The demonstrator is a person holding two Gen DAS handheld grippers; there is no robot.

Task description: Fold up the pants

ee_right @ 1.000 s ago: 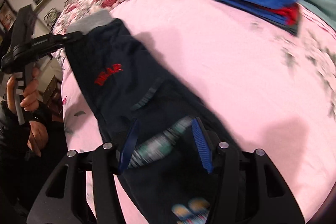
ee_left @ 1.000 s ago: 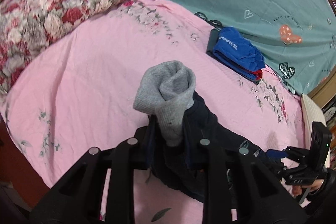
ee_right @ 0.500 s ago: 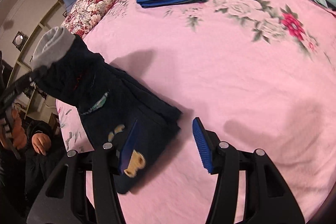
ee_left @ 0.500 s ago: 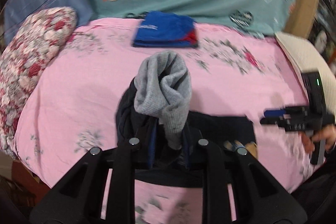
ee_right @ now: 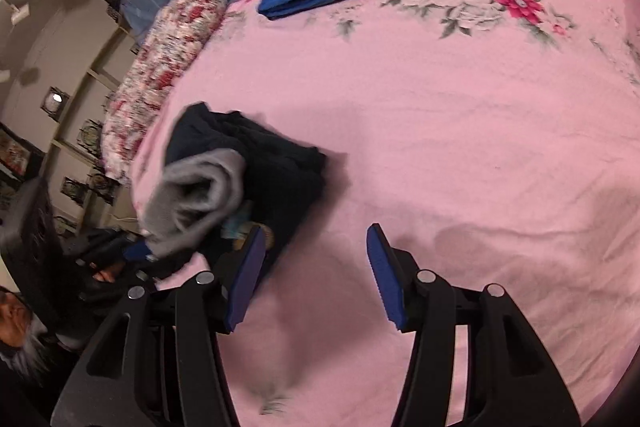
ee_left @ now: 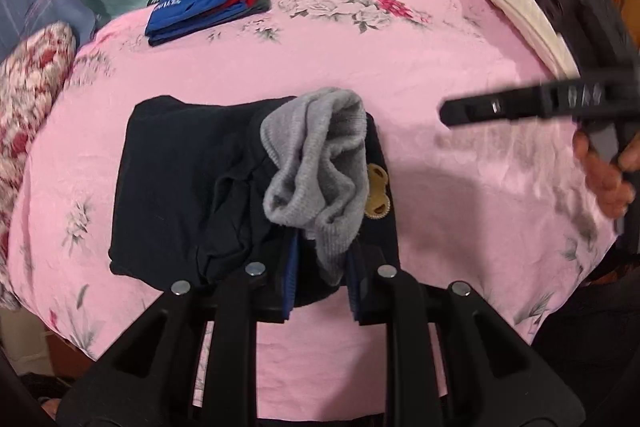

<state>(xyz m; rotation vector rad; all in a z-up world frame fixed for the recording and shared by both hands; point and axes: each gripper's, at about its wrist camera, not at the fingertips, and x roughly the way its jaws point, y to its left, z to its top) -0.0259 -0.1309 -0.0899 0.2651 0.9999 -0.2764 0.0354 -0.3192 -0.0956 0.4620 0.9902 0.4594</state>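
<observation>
Dark pants (ee_left: 188, 183) folded (grey cuff bunched).

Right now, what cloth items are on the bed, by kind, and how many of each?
Dark pants with grey cuffs: 1
Folded stacks of clothes (blue on top): 1
Floral pillows: 1
Pink bedsheets: 1
Total: 4

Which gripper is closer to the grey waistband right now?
Left. The left gripper is clamped on the grey waistband; the right gripper is open, empty, beside the pants.
</observation>
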